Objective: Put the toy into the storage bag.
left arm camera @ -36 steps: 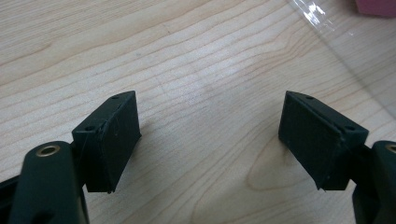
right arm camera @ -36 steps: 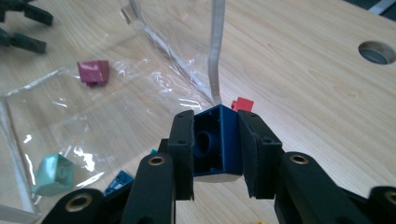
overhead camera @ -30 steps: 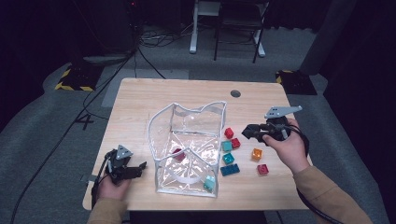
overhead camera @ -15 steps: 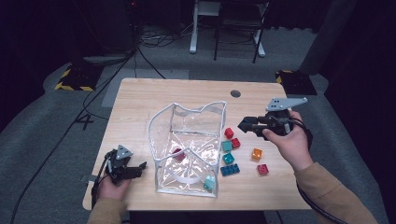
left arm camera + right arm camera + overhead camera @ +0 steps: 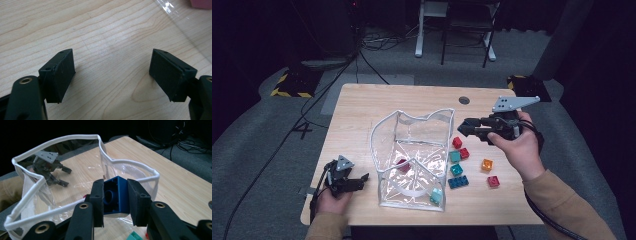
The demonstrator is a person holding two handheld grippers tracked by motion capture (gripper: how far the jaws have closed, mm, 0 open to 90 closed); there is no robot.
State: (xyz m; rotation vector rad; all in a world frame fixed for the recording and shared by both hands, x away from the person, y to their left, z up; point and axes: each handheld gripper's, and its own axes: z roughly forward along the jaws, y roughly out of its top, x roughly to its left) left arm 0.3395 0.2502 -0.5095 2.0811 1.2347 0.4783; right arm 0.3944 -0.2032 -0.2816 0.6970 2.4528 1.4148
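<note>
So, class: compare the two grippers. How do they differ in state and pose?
The right gripper is shut on a blue block; the left gripper stands open with nothing between its pads. The right one is lifted beside the clear bag; the left sits low by the table. Both have black jaws.
</note>
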